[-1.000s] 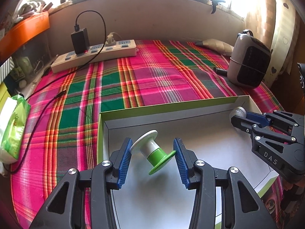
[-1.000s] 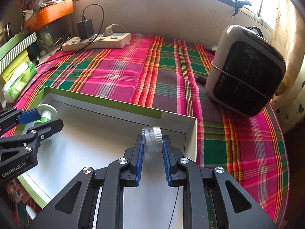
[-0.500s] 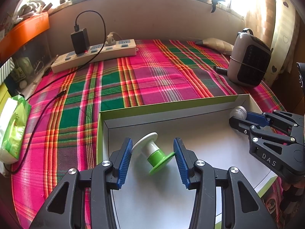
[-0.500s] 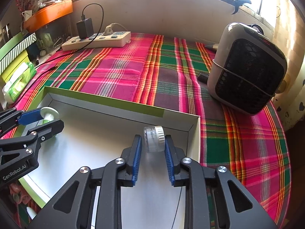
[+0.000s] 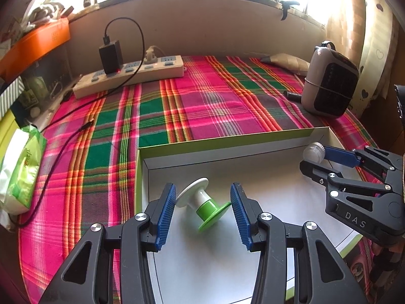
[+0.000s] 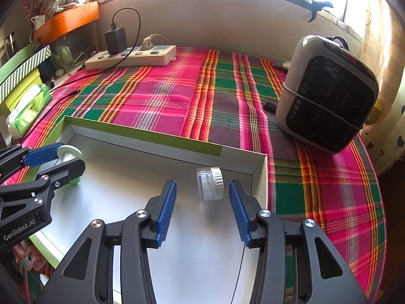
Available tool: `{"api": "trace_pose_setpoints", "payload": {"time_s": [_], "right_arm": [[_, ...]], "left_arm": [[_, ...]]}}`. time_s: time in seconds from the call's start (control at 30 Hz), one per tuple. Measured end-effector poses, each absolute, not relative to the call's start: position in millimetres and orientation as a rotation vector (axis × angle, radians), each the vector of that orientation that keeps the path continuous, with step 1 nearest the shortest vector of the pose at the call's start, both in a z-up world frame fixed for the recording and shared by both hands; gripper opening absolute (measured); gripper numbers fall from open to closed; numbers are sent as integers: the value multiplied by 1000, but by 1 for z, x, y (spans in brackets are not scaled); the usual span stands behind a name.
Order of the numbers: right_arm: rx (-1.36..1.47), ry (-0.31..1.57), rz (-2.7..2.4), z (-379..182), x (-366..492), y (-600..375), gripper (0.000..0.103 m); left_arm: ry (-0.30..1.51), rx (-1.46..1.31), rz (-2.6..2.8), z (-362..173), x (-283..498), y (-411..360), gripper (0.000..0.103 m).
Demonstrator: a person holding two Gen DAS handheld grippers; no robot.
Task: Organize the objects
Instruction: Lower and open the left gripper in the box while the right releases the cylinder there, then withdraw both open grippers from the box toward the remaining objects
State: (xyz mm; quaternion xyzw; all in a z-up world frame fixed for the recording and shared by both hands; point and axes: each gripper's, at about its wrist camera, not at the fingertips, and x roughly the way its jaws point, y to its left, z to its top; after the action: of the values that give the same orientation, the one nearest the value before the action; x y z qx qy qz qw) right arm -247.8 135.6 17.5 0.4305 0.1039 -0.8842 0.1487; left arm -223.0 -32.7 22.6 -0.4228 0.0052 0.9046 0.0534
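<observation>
A small clear jar with a white cap lies on its side in the shallow box, near its far right corner. The right gripper is opening, its fingers clear of the jar between them. The left gripper stands wide around a green-and-white spool, pads apart from it.

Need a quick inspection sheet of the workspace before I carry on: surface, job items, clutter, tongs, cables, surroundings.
Surface: plaid cloth; shallow box at the near edge.
Job's things: green-white spool and clear jar lie in the box.
Clutter: heater, tissue pack.
Tongs: left tongs open around the spool; right tongs opening, jar between, untouched.
Cables: power strip, charger cable trailing over the cloth.
Surroundings: window sill, orange tray.
</observation>
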Motion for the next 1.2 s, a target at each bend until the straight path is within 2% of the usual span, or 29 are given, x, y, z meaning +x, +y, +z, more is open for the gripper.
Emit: {"api": "trace_pose_setpoints", "payload": {"time_s": [1.2], "right_arm": [[1111,152,-2589,47,-161,164,46]], "left_arm": [[-47,-1180,2866,48,-132,-41,43]]}}
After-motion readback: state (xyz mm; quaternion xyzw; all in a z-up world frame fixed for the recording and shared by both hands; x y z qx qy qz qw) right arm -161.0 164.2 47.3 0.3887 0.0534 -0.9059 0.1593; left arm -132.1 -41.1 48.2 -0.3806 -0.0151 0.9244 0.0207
